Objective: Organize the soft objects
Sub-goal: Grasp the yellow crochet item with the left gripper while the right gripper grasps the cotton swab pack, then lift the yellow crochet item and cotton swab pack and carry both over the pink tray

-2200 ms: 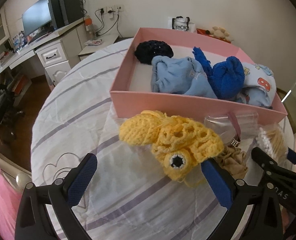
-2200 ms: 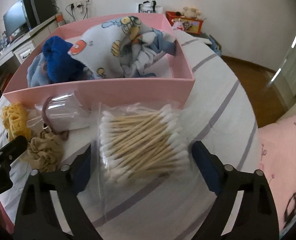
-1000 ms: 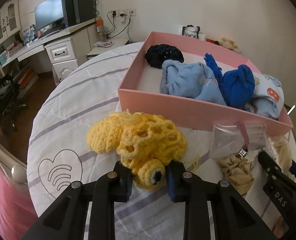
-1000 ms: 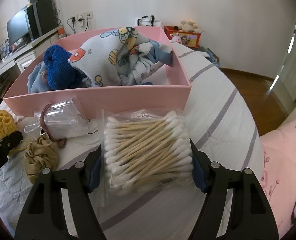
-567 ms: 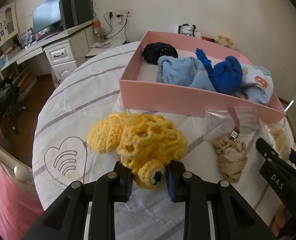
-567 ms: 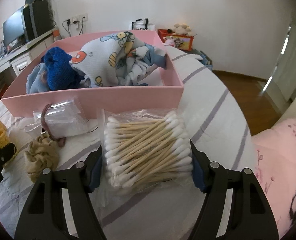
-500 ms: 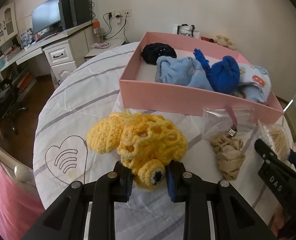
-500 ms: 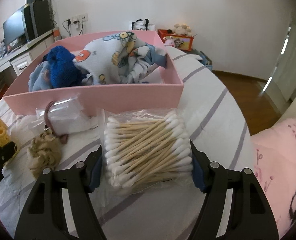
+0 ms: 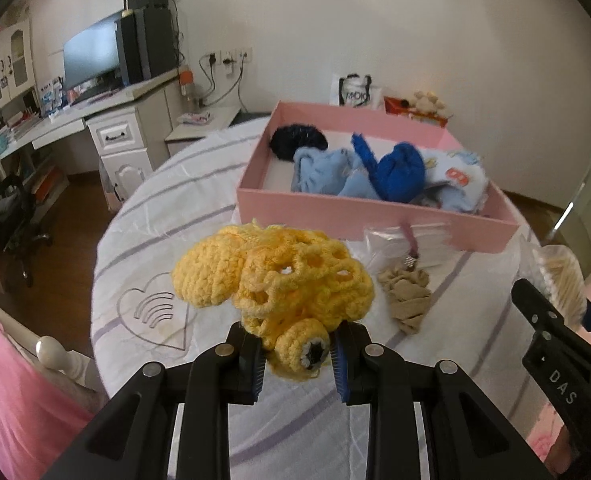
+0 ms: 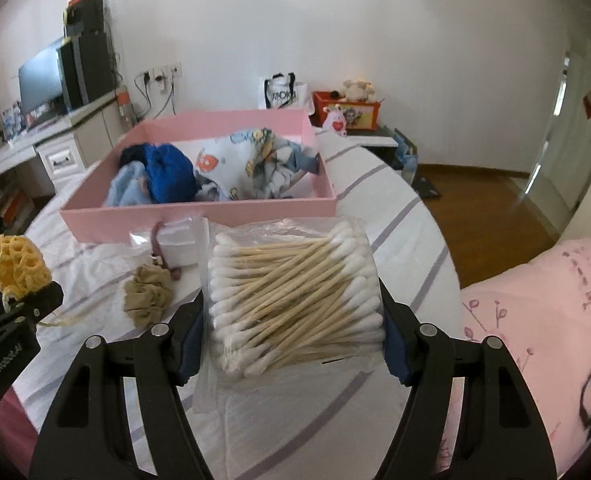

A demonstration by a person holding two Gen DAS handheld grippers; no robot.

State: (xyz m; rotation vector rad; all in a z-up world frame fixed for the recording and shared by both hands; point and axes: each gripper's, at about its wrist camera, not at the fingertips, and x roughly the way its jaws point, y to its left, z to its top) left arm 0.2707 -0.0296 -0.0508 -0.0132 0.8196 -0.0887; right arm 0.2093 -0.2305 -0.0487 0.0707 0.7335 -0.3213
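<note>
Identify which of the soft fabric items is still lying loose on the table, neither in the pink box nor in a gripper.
The small beige scrunched fabric piece; the yellow crocheted item is in the left gripper.

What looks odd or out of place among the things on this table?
One thing: the right gripper is clamped on a bag of cotton swabs, stiff sticks rather than anything soft. The left gripper holds a yellow crochet piece. The clothes in the pink box lie in a loose heap.
</note>
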